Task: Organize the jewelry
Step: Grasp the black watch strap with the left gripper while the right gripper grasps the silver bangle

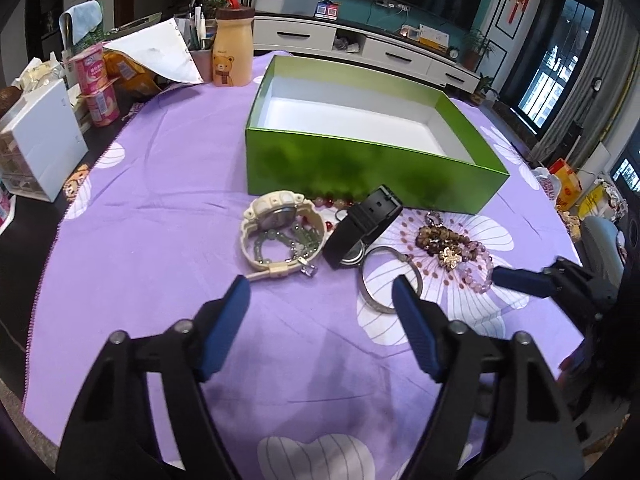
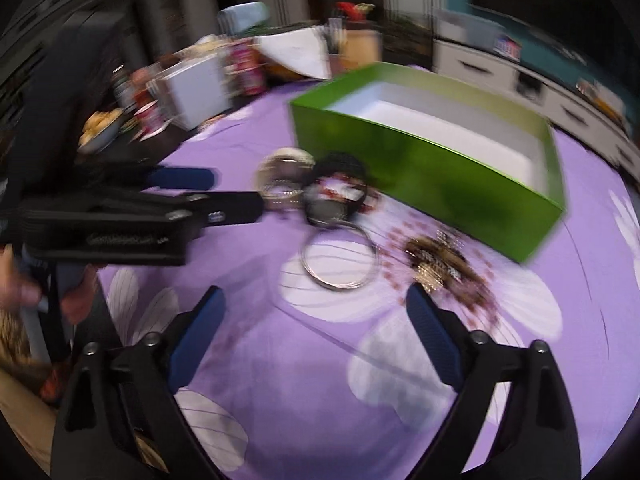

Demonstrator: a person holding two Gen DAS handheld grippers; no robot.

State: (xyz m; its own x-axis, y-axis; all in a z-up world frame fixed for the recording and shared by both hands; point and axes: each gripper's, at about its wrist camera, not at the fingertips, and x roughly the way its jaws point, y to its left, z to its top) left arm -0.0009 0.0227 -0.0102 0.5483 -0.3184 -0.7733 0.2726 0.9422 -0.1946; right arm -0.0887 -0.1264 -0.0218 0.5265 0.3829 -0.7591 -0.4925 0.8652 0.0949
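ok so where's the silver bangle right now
In the left wrist view the thin silver metal bangle lies flat on the purple flowered cloth, just right of centre, touching the black strap watch and left of the brown bead bracelets.

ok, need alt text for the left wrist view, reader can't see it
The left gripper hovers open and empty over a purple floral cloth, facing jewelry heaped before an empty green box: a cream watch, a black watch, a silver bangle and beaded bracelets. The right gripper enters from the right.
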